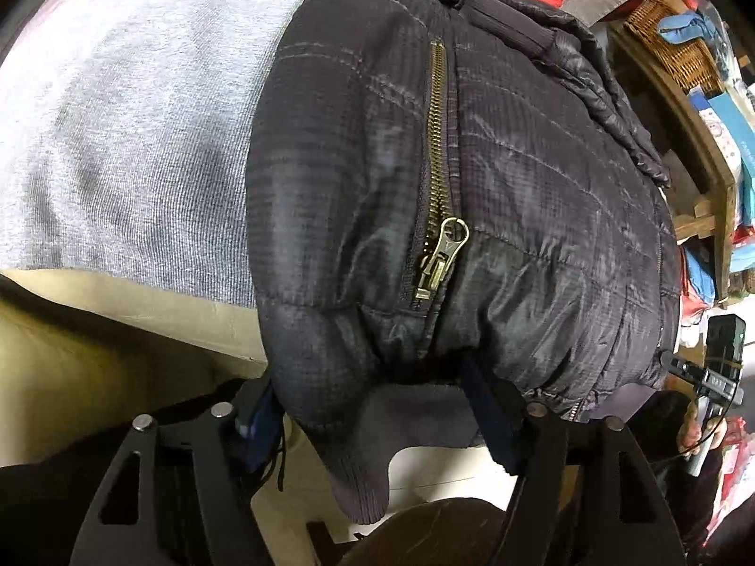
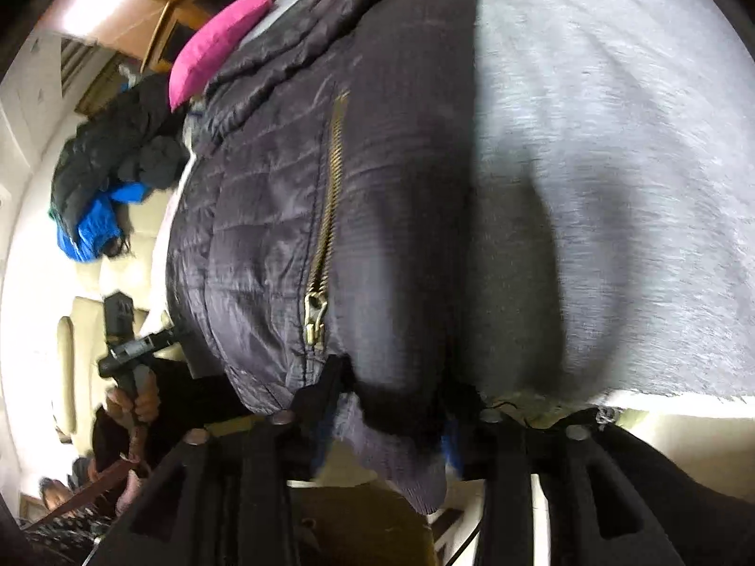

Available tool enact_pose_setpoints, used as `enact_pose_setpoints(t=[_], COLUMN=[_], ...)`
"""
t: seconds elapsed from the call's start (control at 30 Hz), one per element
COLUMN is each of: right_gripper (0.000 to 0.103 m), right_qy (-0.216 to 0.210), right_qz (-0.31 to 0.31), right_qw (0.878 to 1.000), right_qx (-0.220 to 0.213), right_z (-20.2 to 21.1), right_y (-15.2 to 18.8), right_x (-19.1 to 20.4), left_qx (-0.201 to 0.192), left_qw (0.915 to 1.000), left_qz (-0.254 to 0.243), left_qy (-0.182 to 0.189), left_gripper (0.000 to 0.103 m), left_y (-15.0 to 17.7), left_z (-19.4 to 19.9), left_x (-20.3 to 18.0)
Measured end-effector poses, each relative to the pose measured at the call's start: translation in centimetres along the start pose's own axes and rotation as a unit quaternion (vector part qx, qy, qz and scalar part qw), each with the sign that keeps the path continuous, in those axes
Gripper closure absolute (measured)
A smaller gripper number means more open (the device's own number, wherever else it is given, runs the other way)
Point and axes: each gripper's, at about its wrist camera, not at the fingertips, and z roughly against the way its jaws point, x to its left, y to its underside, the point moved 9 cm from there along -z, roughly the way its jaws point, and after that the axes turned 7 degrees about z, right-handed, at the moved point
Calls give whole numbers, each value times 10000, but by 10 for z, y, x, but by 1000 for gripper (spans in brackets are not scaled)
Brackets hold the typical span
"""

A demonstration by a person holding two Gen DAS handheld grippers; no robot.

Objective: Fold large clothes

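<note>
A dark quilted jacket [image 1: 472, 179] with brass pocket zippers [image 1: 439, 245] lies folded on a grey sheet [image 1: 132, 141]. My left gripper [image 1: 377, 401] straddles the jacket's near hem and ribbed cuff [image 1: 358, 486]; its jaws stand wide apart around the cloth. The right gripper shows at the far right of this view [image 1: 722, 372]. In the right wrist view the jacket [image 2: 292, 217] and its zipper [image 2: 325, 236] fill the middle. My right gripper [image 2: 396, 410] likewise straddles the hem, jaws apart. The left gripper [image 2: 127, 344] shows at the left, in a hand.
The grey sheet [image 2: 613, 165] covers a cream surface [image 1: 118, 311]. A pink cushion [image 2: 217, 42] and a pile of dark and blue clothes [image 2: 104, 188] lie to the left in the right wrist view. A wooden shelf with a wicker basket [image 1: 670, 33] stands at right.
</note>
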Motion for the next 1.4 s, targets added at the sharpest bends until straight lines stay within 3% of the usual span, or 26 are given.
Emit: enact_pose_setpoints(t=[0.03, 0.13, 0.23, 0.27, 0.37, 0.47, 0.6, 0.8, 1.03, 1.23, 1.4], right_gripper=[42, 42, 68, 70, 79, 83, 86, 87, 87, 87, 87], right_qy=[37, 277, 453, 455, 307, 235, 163, -281, -801, -1033, -1130], right_qz=[119, 581, 909, 951, 1005, 1096, 1181, 1096, 889, 622, 196], right_qw=[9999, 9979, 9944, 9935, 9918, 9885, 9843, 9777, 9630, 9482, 9366], right_qx=[4, -17, -283, -436, -732, -1013, -1299, -1770, -2415, -2940, -3312], right_z=[-1, -7, -7, -4, 7, 20, 35, 61, 95, 116, 132], right_y=[0, -2, -8, -12, -20, -28, -39, -64, -118, -181, -240], right_x=[7, 22, 34, 37, 46, 56, 69, 95, 110, 99, 72], left_qx=[-17, -53, -123, -146, -208, -324, -618, -891, -1256, -1560, -1742], left_qw=[10000, 10000, 9999, 9998, 9994, 9974, 9904, 9829, 9724, 9663, 9622], left_qz=[10, 37, -14, -49, -77, -112, -330, -442, -713, -830, -587], left_qy=[22, 65, 109, 121, 256, 640, 1192, 1551, 1834, 1870, 2012], left_gripper=[41, 53, 61, 63, 67, 74, 83, 85, 86, 86, 86], left_y=[-1, -1, 5, 5, 6, 5, -2, -27, -86, -160, -237], left_z=[1, 7, 12, 13, 24, 44, 82, 116, 150, 159, 152], left_x=[-2, 4, 0, -1, -5, -14, -28, -47, -90, -122, -140])
